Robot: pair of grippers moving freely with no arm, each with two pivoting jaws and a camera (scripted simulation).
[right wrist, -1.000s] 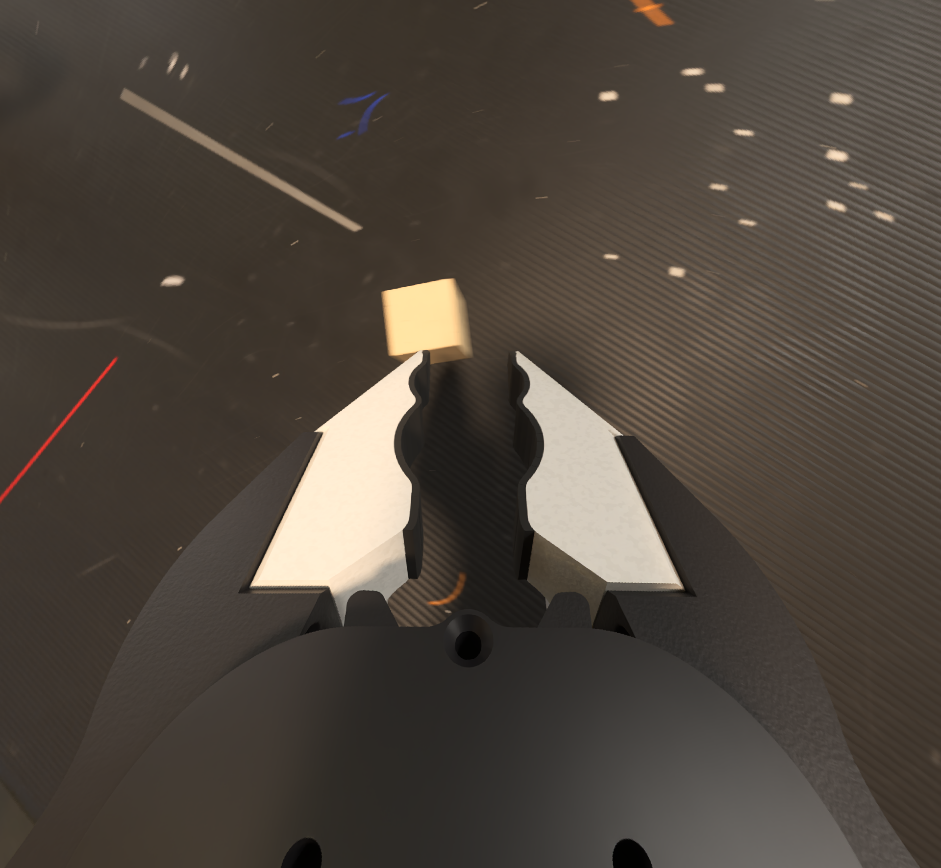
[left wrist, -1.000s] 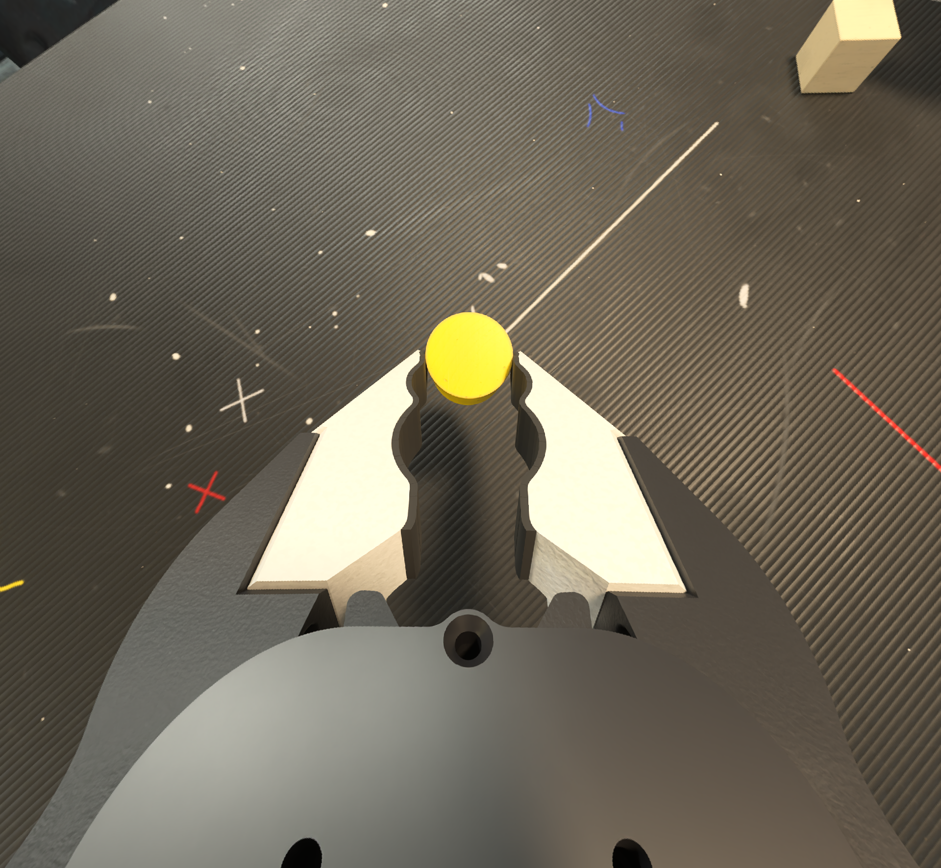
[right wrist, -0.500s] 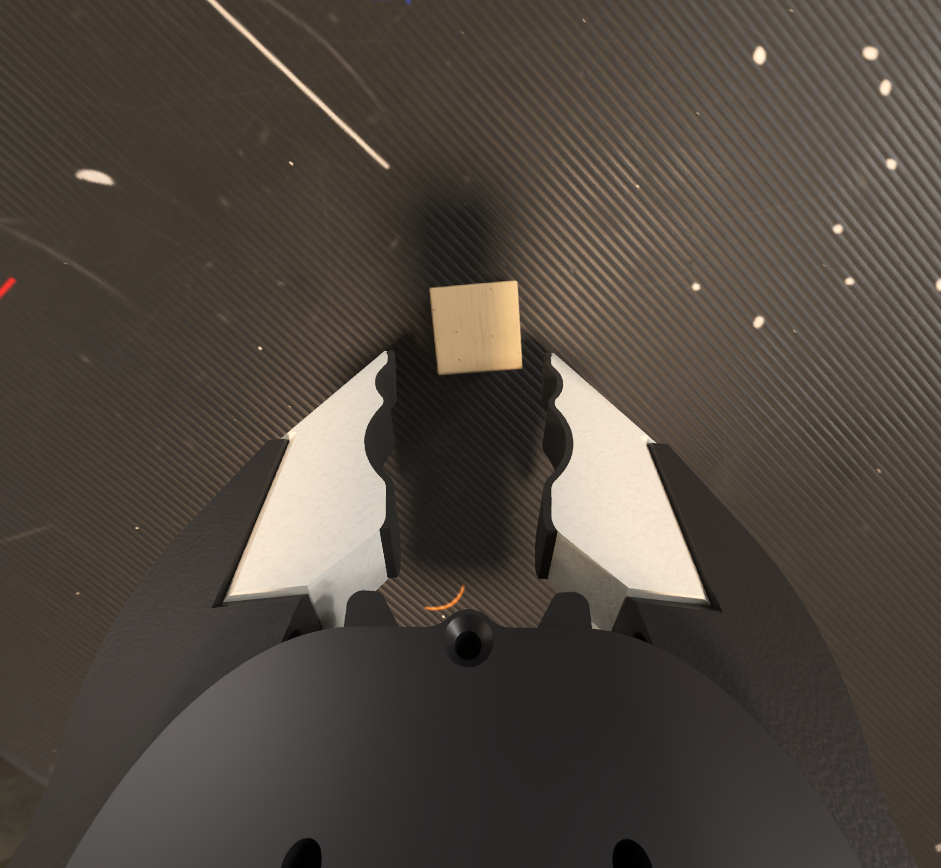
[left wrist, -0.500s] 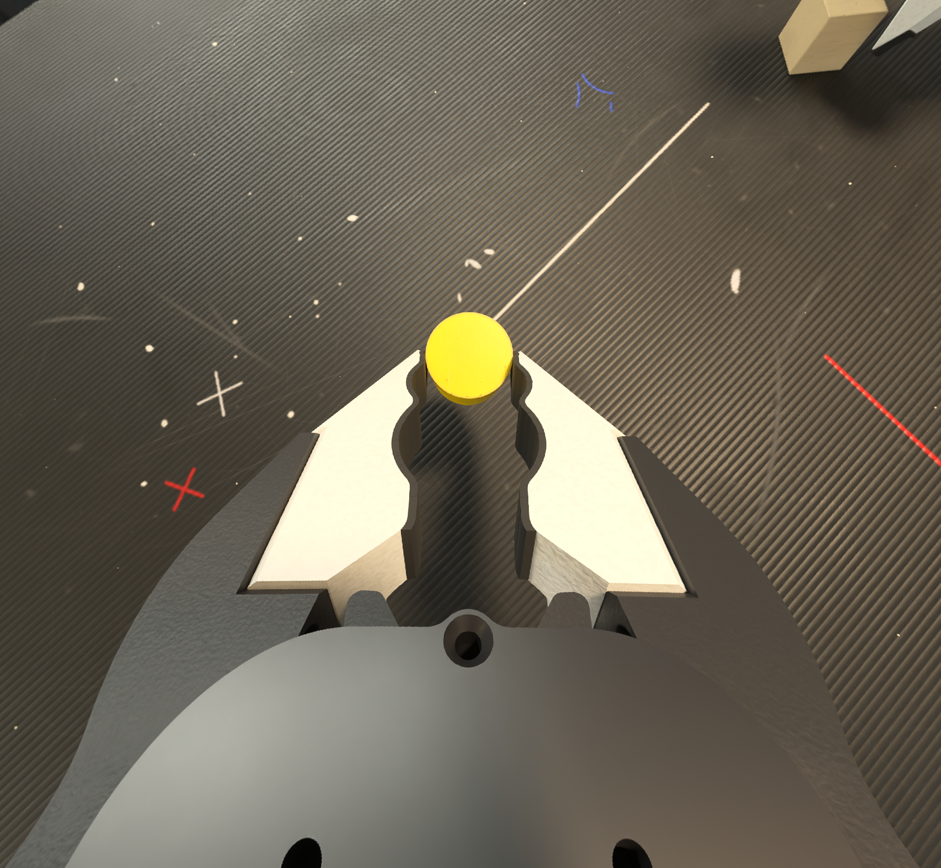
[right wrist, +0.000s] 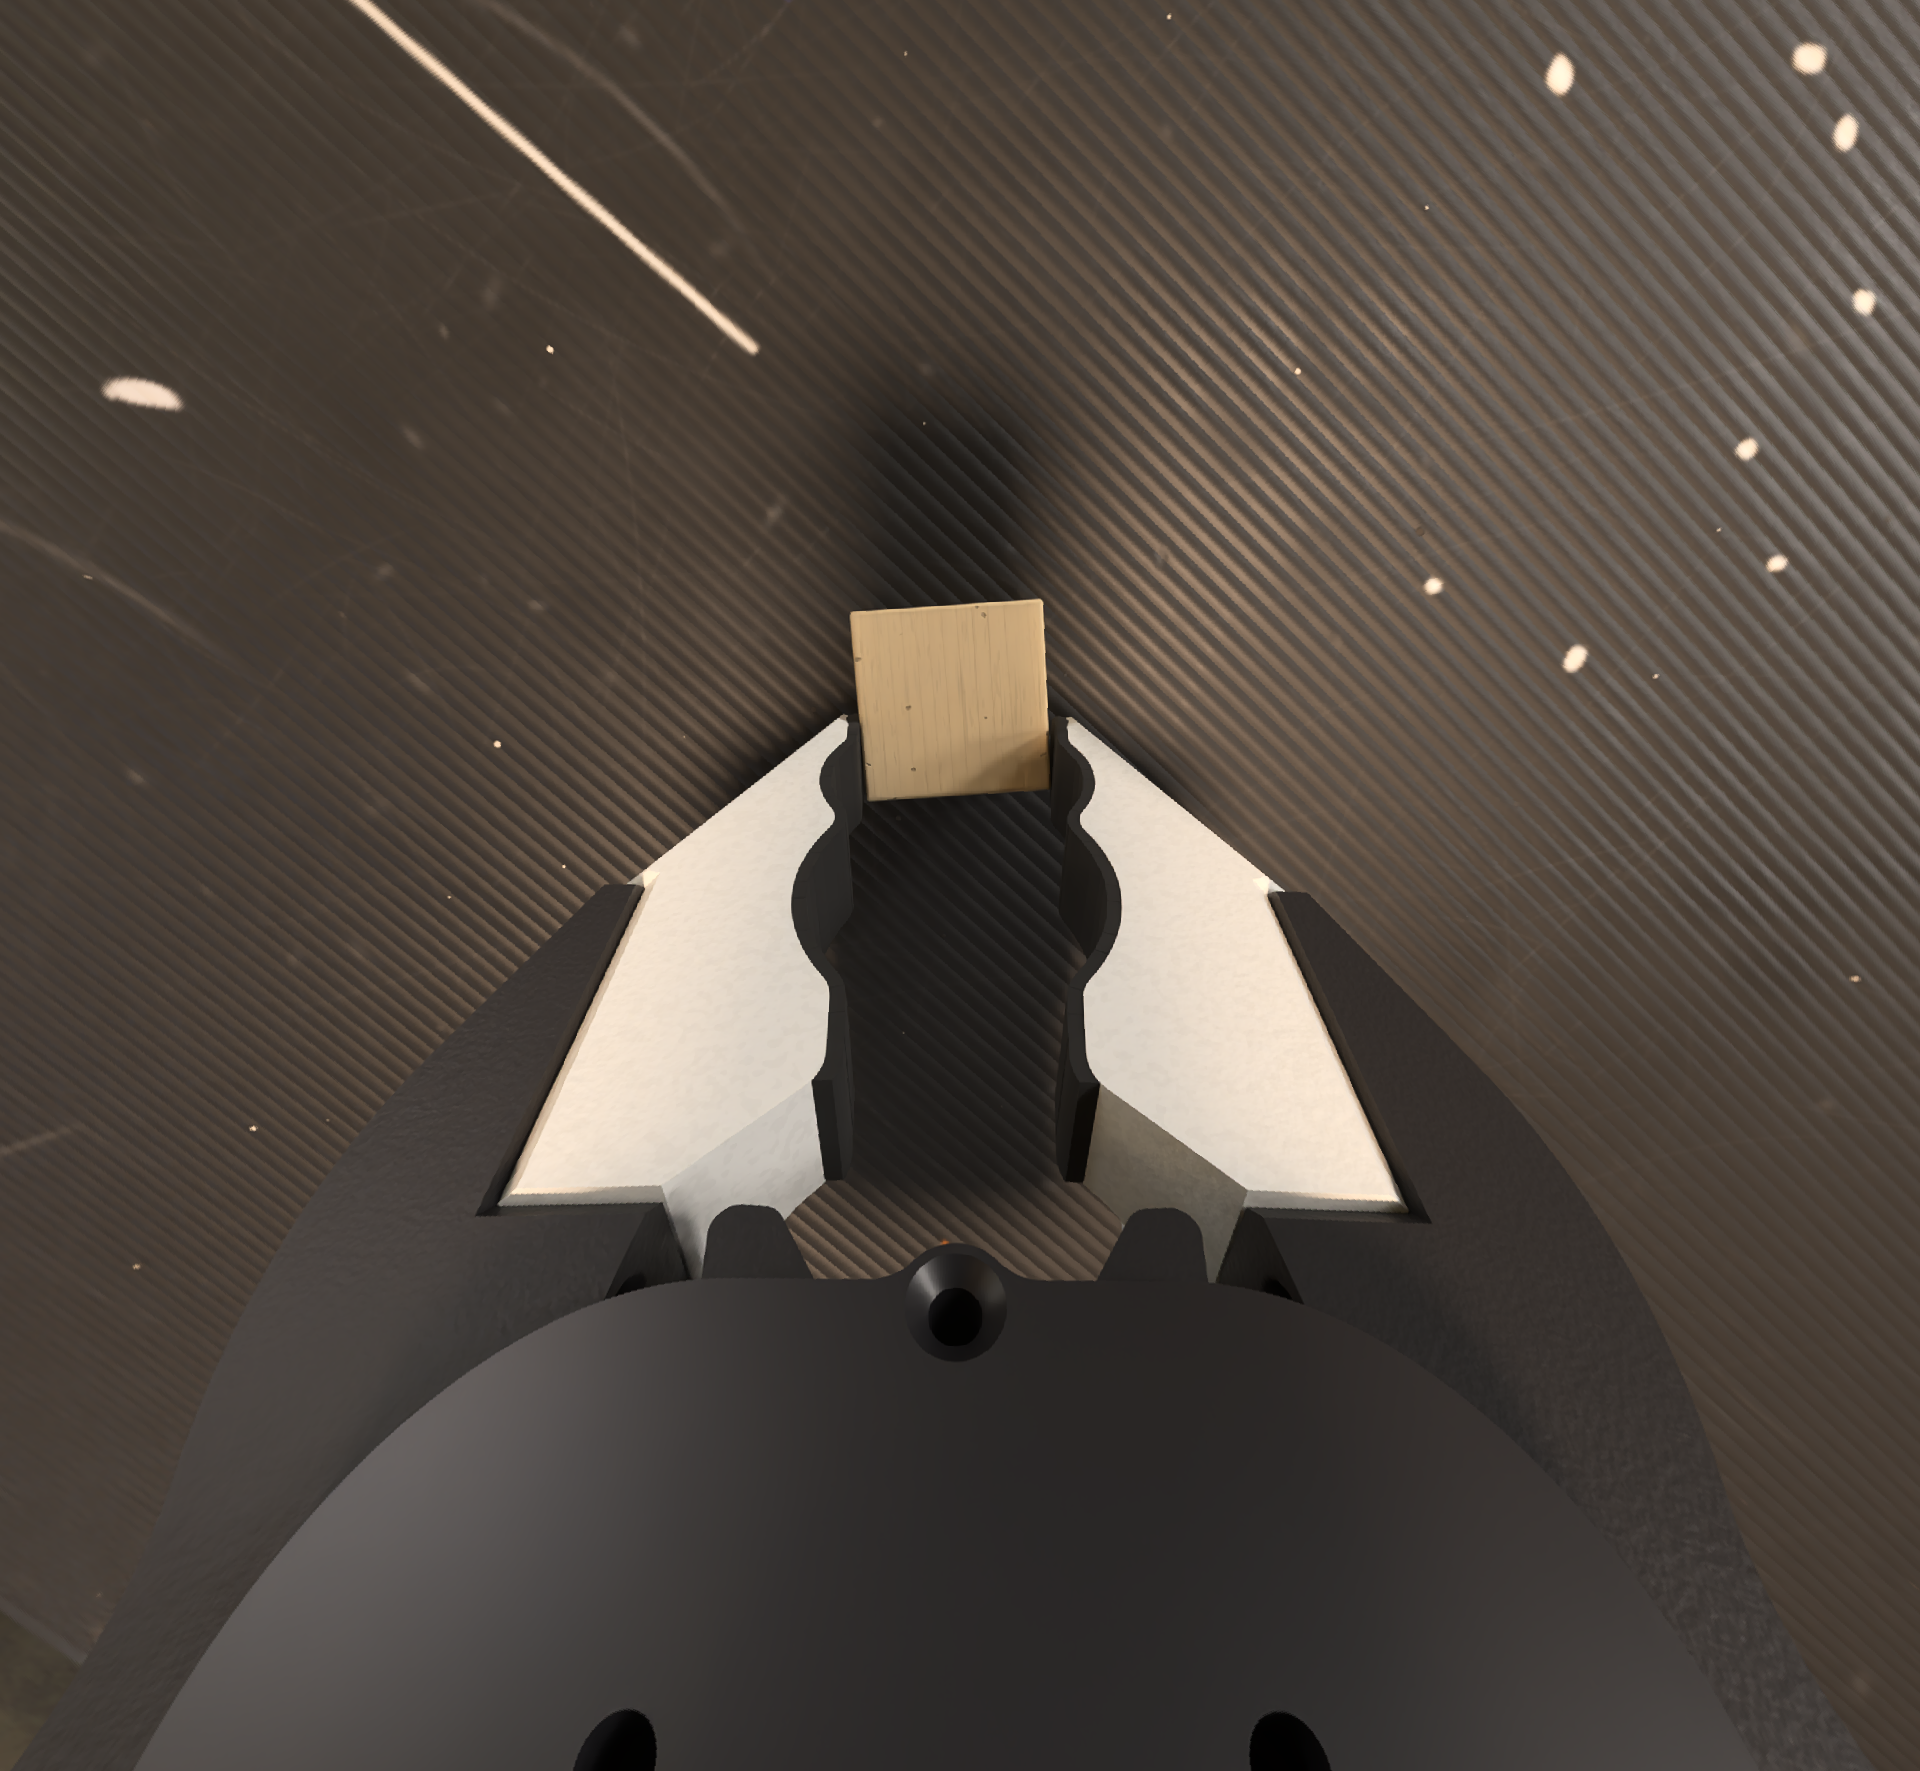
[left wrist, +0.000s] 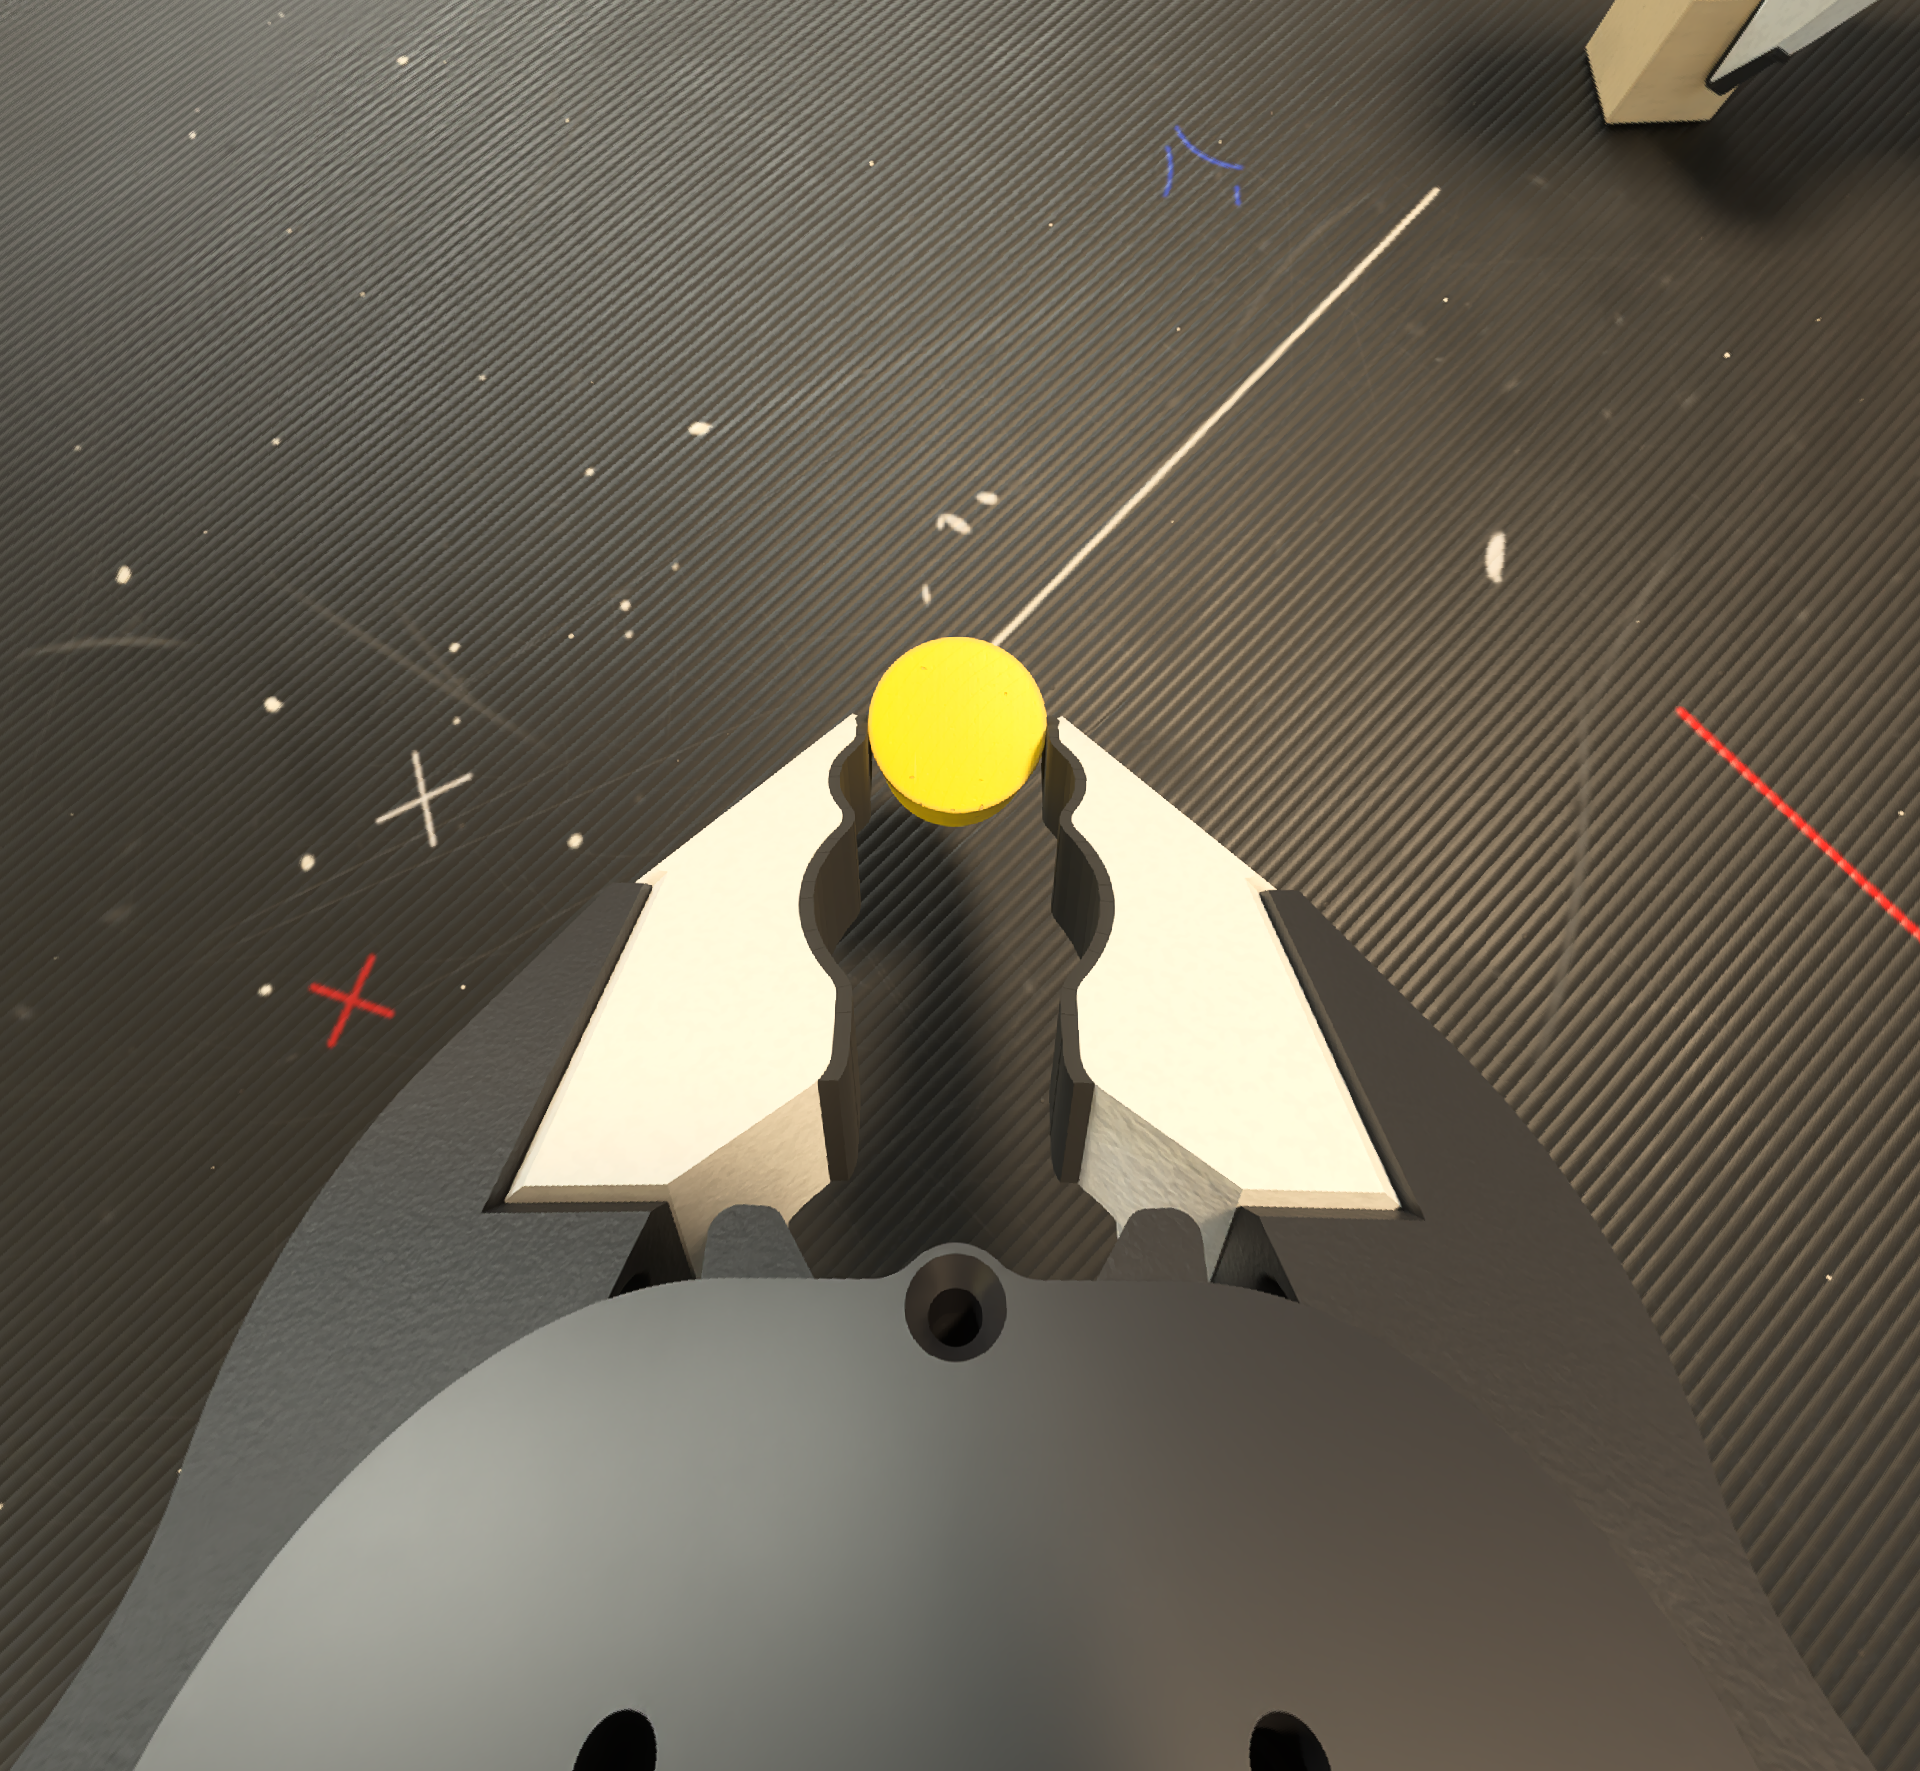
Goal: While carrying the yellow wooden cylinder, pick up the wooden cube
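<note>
wooden cube (right wrist: 954, 703) between fingertips (right wrist: 1062, 747) (touching)

I count one yellow wooden cylinder (left wrist: 956, 726), one wooden cube (right wrist: 951, 701), my two grippers, left gripper (left wrist: 954, 755) and right gripper (right wrist: 954, 760), one dark ribbed mat (left wrist: 727, 215), one long pale line (left wrist: 1216, 417), two red marks, one blue scribble

No readable text; only scribbled marks on the dark tabletop (left wrist: 520, 267)

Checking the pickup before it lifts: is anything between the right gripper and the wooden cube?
Nothing visible is. The wooden cube sits between the right gripper's fingertips on the dark mat, with no other object near it.
</note>
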